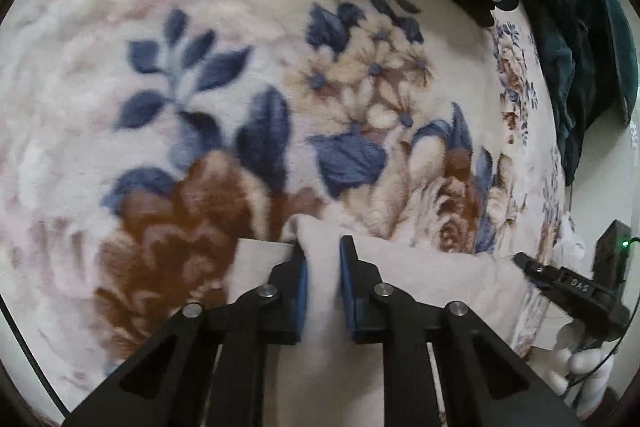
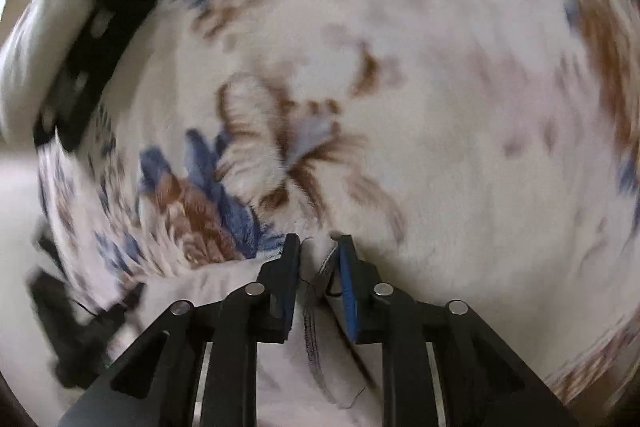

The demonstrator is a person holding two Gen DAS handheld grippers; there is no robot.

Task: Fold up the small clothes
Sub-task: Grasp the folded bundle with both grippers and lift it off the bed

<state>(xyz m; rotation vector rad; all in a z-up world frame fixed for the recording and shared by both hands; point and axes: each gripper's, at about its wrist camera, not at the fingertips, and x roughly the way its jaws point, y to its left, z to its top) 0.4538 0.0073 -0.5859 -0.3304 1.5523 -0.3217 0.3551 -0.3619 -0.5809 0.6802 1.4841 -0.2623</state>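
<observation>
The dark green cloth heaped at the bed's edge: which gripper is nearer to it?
Right, as far as the left wrist view shows. The right gripper sits toward the side where the dark green cloth lies; the left gripper holds the white garment farther from it.

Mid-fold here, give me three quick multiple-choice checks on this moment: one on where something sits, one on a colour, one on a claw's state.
1. Where does the dark green garment lie in the left wrist view?
A. upper right, at the blanket's edge
B. between the fingers
C. lower left

2. What colour is the cloth in the left claw?
A. red
B. white
C. black

3. What is the right claw doing?
A. gaping over bare blanket
B. out of view
C. closed on cloth

Key: 1 A, it is heaped beside the floral blanket there. 2 B, pale fabric runs between the blue pads. 3 C, fabric with a stitched seam is pinched between its fingers.
</observation>
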